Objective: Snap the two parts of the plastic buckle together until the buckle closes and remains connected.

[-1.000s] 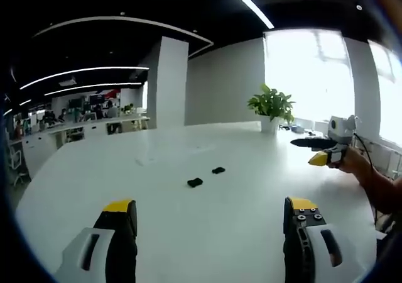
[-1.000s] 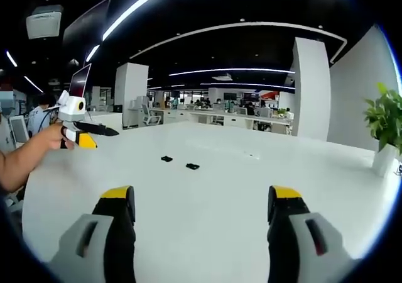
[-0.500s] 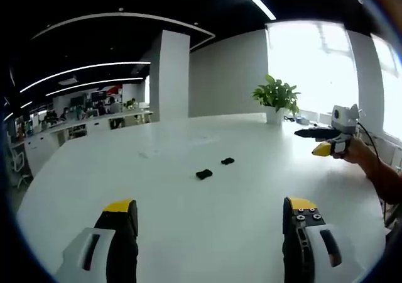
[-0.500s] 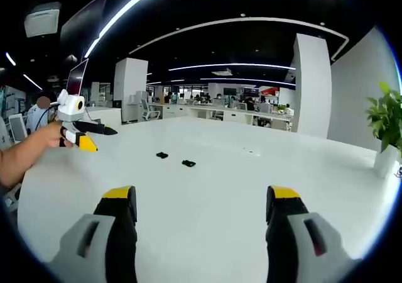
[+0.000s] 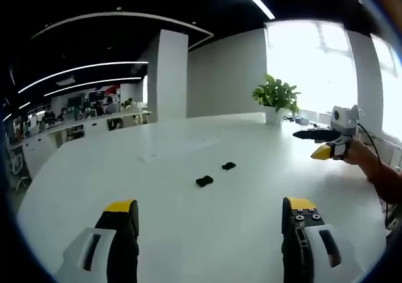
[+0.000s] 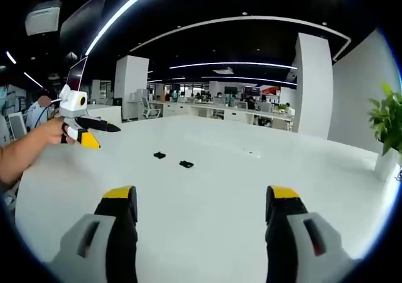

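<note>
**A:** Where do the buckle parts lie?

**B:** Both small black plastic buckle pieces rest on the large white round table (image 5: pixel 188 233), near its middle and apart from each other. In the left gripper view the nearer buckle piece (image 5: pixel 204 181) sits just left of and below the farther buckle piece (image 5: pixel 228 166). In the right gripper view the same pair shows as one piece (image 6: pixel 159 155) at left and the other (image 6: pixel 186 164) just right of it, with bare tabletop between them.

**A:** And the grippers?

**B:** The left gripper (image 5: pixel 210 217) has its black, yellow-tipped jaws spread wide with nothing between them, held above the table well short of the pieces. The right gripper (image 6: pixel 200 204) is the same: jaws wide apart, nothing between them, over bare white tabletop. Each tool also shows in the other's view, held in a hand (image 6: pixel 53 134) at the left of the right gripper view, and at the right edge of the left gripper view (image 5: pixel 323 143).

**A:** Anything different from half a second ago?

**B:** Little. In the left gripper view the pieces sit slightly lower and the whole scene has shifted with them, so that is the camera moving. In the right gripper view they sit a touch farther left, again with the whole scene. The pieces themselves have not moved, and both sets of jaws are as wide as before.

**A:** Surroundings?

**B:** A green potted plant in a white pot (image 5: pixel 275 100) stands at the table's far edge beside a white square pillar (image 5: pixel 171 75).
</note>
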Tool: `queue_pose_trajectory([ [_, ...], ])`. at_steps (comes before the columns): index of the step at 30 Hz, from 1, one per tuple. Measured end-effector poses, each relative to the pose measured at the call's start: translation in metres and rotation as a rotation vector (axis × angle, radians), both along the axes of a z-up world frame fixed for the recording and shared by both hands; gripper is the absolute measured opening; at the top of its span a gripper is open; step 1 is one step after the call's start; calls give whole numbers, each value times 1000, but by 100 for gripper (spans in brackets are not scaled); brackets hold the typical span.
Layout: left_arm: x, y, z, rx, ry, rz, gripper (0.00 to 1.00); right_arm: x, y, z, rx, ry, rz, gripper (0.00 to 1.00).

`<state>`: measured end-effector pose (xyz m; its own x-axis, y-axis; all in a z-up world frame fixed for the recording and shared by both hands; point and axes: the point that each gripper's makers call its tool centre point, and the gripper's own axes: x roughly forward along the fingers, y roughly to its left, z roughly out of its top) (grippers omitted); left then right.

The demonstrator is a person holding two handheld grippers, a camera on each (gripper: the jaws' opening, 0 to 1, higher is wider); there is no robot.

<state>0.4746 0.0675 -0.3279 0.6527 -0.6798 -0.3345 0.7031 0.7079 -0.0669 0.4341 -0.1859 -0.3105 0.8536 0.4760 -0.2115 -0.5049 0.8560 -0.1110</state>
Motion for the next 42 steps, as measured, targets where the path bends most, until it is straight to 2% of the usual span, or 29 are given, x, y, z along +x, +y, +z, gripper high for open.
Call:
queue_pose_trajectory([
  [13, 8, -2, -2, 9, 17, 2, 96, 6, 6, -5, -8, 20, 14, 83],
  [17, 12, -4, 3, 4, 13, 2, 96, 13, 7, -3, -19, 16, 10, 87],
  [29, 20, -6, -1, 26, 29, 11, 93, 21, 13, -8, -34, 37, 42, 84],
  [35, 25, -7, 0, 26, 12, 10, 97, 27, 11, -6, -35, 30, 40, 83],
  [42, 27, -10, -3, 83, -14, 9, 93, 32, 13, -5, -42, 30, 45, 82],
])
